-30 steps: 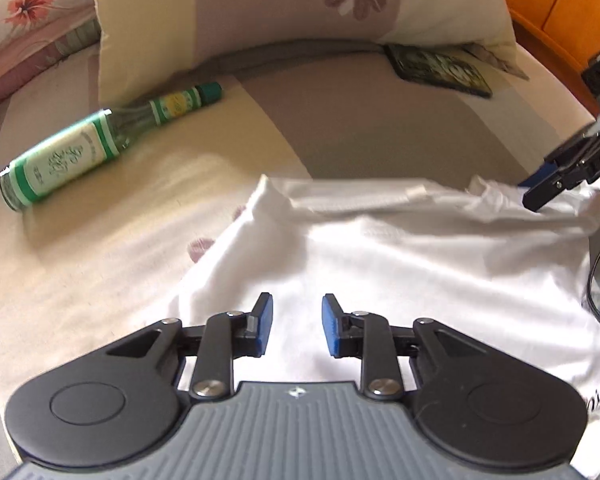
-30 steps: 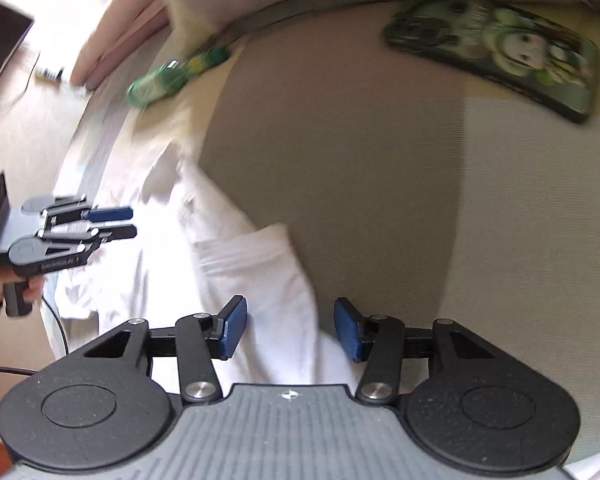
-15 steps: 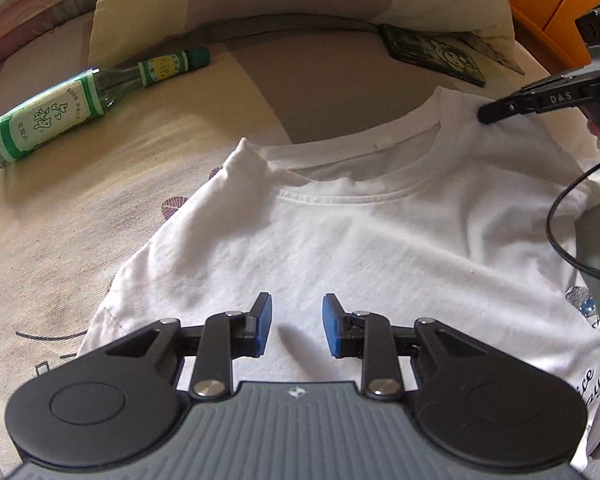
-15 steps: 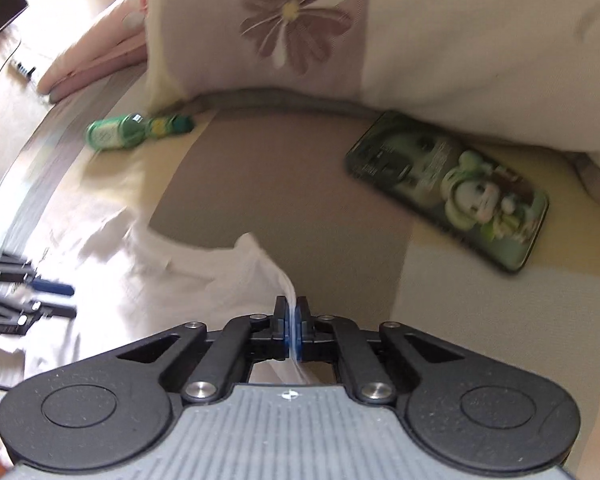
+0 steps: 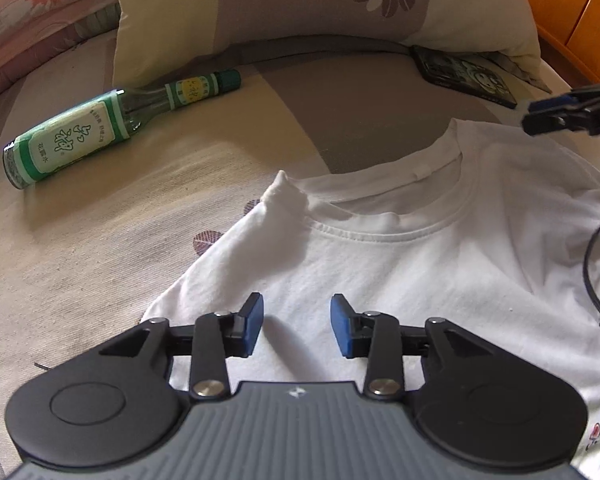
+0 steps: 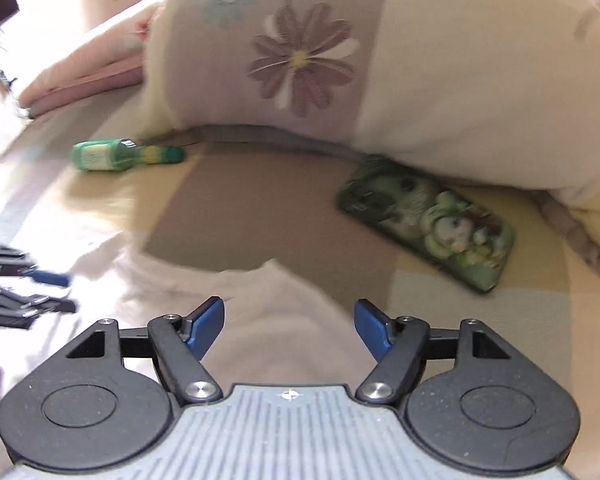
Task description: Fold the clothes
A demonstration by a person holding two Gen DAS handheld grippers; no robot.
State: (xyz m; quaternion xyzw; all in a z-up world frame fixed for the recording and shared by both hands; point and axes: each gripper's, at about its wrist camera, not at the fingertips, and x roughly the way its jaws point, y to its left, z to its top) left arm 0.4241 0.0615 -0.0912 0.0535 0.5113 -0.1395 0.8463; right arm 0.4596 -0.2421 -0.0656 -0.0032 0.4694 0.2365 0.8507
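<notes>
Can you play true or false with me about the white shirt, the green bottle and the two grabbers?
1. The white T-shirt lies spread out on the bed. True.
2. The green bottle stands upright. False: it lies on its side, beside the pillow.
3. The left gripper is pinching the shirt. False: its jaws are apart, with shirt showing between them.
4. The right gripper is open. True.
5. The phone lies on top of the shirt. False: it lies on the bed beyond the collar, at the pillow's edge.
</notes>
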